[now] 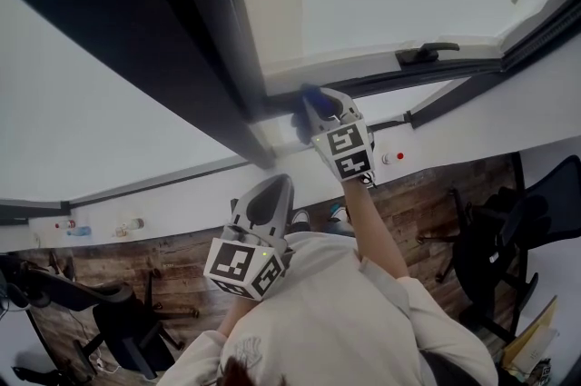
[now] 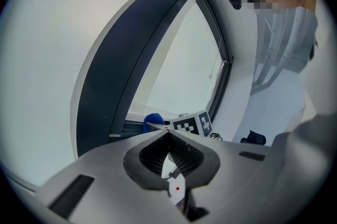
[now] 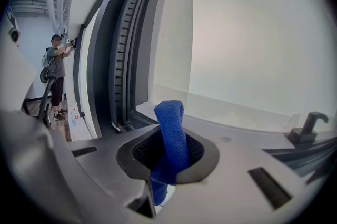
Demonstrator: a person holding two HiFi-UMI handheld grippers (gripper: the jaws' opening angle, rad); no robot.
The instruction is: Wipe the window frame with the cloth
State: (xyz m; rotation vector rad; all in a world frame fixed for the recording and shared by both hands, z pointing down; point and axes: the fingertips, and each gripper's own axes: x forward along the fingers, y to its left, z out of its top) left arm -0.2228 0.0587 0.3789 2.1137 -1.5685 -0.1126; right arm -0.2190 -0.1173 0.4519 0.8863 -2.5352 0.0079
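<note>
cloth clamped in the right claw, folded end sticking out

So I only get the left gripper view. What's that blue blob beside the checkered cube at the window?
Observer: It's a blue cloth. The right gripper view shows it pinched in the right gripper, with a folded end sticking up out of the shut jaws.
Operator: Is it actually on the window?
Observer: In the head view, the cloth looks to be against the window frame, in the corner where the dark upright meets the lower rail.
Operator: Anything else along that rail?
Observer: Yes, a dark window handle sits further to the right on it.
</note>
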